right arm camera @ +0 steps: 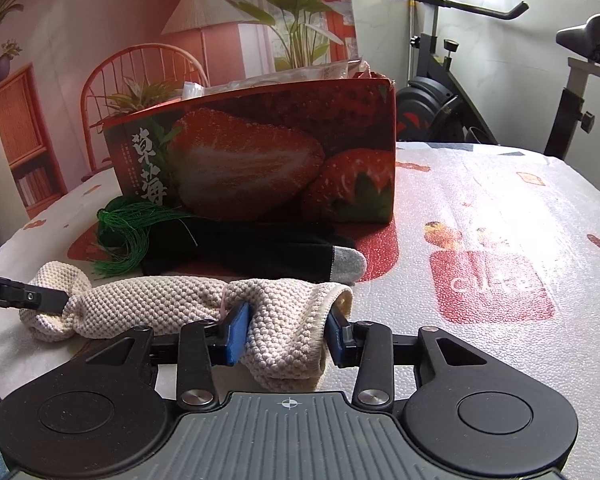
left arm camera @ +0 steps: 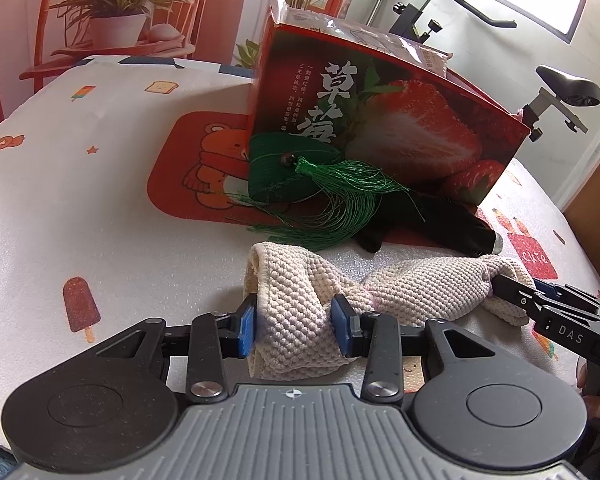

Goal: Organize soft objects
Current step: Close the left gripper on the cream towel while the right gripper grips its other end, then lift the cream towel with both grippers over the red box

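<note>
- Sunlit room, and the action is on a white padded table cover (left arm camera: 80, 208) printed with popsicles, toast and stars, with an exercise bike (right arm camera: 480, 92) standing at the far right and a wall mural of a chair and potted plants behind.
- At the far middle of the table stands a red strawberry box (left arm camera: 400, 120), open at the top, with clear plastic packets poking out of it.
- Just in front of the box, on an orange bear mat (left arm camera: 204, 176), lies a green tassel ornament (left arm camera: 324, 184), its threads spilling toward the near side.
- Right beside the tassel, a black glove (right arm camera: 260, 252) lies along the foot of the box, with a grey fingertip at its right end.
- Nearest of all is the cream knitted cloth (left arm camera: 400, 284), stretched out left to right across the table cover, twisted and bunched in its middle.
- And both tools are on it! The left gripper (left arm camera: 296, 326) pinches the left end of the cloth, blue pads pressed into the knit on either side, fabric bulging between them.
- The right gripper (right arm camera: 288, 328) does the same at the right end, its blue pads squeezing the ribbed hem, the cloth folded and hanging below the pads.
- From the left wrist view the right gripper's black fingers reach in from the right edge and bite the far end of the cloth; a bit of the person's hand (left arm camera: 598, 404) shows behind it.
- From the right wrist view the left gripper's finger comes in from the left edge, buried in the bunched knit.
</note>
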{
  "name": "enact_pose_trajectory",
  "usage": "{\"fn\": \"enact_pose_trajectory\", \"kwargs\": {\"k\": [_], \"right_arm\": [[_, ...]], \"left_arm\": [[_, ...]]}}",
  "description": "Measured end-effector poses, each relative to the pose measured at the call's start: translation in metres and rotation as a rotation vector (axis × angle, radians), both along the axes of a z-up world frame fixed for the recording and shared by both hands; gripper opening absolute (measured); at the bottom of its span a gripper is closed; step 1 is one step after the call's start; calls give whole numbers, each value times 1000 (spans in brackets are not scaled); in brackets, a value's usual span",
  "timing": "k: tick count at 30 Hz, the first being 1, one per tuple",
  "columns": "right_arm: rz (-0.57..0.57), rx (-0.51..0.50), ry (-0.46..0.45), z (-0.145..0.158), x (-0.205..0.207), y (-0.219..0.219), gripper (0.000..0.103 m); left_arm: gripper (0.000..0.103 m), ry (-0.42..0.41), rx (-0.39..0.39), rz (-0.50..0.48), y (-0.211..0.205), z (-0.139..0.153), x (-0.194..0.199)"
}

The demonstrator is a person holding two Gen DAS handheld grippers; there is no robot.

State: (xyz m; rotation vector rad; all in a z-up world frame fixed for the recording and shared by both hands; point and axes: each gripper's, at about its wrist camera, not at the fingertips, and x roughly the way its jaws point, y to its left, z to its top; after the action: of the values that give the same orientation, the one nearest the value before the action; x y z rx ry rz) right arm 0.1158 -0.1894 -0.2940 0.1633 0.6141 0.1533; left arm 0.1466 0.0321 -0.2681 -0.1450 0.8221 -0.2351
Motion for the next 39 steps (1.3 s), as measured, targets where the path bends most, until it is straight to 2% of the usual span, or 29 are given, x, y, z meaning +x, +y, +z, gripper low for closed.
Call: {"fn": "enact_pose_trajectory", "kwargs": {"k": [2,6,8,14,23,29,31,34,39], "right_arm": [[-19,-11,-4,0,0,0,47],[-28,-6,-1,-1,0,-3,49],[-27,-4,2,-2,0,-4,49],[-34,57,23,-6,3,-10,51],[1,89,25,-4,1,-9,32],[11,87,-2,3,-4,-8,28],[20,88,-37,10,-8,-7,27],[31,86,-94,25,-12,-7,27],[27,79,-170,51,-8,-12,27]], "left_arm": [[41,0,1,0,0,0,0],[40,-1,0,0,1,0,0],[36,-3,-3,-5,0,1,-1],[33,-9,3,-14,-1,1,-1],[32,-10,4,-16,-1,1,-1],[20,-25,-17,-10,1,6,-6],[18,-44,-11,-6,1,11,-8],[17,-117,-4,-3,2,26,-11],[16,-253,13,-30,-1,67,-5]]}}
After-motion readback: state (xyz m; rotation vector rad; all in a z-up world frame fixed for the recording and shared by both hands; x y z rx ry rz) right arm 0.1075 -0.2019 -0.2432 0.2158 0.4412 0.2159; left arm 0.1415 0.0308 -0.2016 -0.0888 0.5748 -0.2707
